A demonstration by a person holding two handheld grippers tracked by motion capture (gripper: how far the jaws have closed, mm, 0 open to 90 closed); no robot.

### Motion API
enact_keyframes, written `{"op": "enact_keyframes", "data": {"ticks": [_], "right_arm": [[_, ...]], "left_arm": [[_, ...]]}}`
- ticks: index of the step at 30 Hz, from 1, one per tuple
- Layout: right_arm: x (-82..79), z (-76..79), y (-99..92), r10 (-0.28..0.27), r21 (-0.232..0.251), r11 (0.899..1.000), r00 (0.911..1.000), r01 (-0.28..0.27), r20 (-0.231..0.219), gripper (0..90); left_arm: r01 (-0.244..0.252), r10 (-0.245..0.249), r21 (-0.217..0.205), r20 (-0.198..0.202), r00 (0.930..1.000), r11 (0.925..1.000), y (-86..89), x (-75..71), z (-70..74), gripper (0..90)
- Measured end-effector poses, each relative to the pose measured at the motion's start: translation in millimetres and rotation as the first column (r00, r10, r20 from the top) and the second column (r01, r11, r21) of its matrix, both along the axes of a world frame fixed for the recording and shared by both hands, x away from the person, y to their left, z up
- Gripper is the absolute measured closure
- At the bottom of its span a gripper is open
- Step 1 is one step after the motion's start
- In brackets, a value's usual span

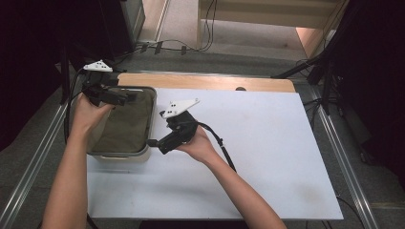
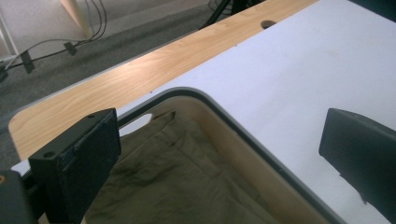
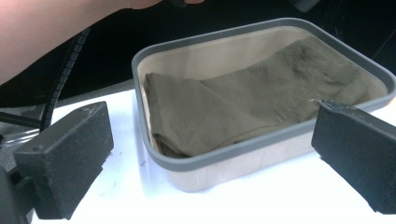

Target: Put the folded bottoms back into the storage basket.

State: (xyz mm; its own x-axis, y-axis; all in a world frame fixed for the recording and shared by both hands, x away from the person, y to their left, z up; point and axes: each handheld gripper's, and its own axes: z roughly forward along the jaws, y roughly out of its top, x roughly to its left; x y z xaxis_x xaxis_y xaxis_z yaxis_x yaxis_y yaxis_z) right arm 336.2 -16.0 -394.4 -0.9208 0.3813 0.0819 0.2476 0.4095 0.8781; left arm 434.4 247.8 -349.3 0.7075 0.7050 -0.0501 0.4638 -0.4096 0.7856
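The fingers [image 2: 74,172] of the left gripper [image 1: 125,98] are held apart over the far rim of a beige bin [image 1: 149,125]. The right gripper [image 1: 153,142] is likewise spread empty beside it. Folded olive cloth [image 3: 243,105] is contained in the bin on the white bench [image 1: 267,143].

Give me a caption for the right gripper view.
Open tool faces a beige tub holding folded olive cloth.

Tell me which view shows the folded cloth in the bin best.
The right gripper view: the olive cloth lies whole inside the bin, folds and edges plain. The left gripper view shows one wrinkled part near a corner; the high view shows it small, dim and partly behind the left claw.
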Motion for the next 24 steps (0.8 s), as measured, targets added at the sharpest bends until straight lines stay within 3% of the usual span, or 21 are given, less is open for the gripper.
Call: {"op": "enact_keyframes", "data": {"ticks": [6, 24], "right_arm": [[-4.1, 2.8, -12.5, -0.010, 0.013, 1.000, 0.9999, 0.010, 0.006, 0.0], [-13.9, 5.9, -50.4, -0.035, 0.044, 0.998, 0.9993, 0.034, 0.010, 0.0]], "left_arm": [[0.013, -0.013, -0.012, 0.022, 0.9997, 0.9998, -5.8, -8.5, 1.9, 0.0], [0.063, -0.061, -0.036, 0.039, 0.9974, 0.9974, -22.9, -26.2, 7.0, 0.0]]}}
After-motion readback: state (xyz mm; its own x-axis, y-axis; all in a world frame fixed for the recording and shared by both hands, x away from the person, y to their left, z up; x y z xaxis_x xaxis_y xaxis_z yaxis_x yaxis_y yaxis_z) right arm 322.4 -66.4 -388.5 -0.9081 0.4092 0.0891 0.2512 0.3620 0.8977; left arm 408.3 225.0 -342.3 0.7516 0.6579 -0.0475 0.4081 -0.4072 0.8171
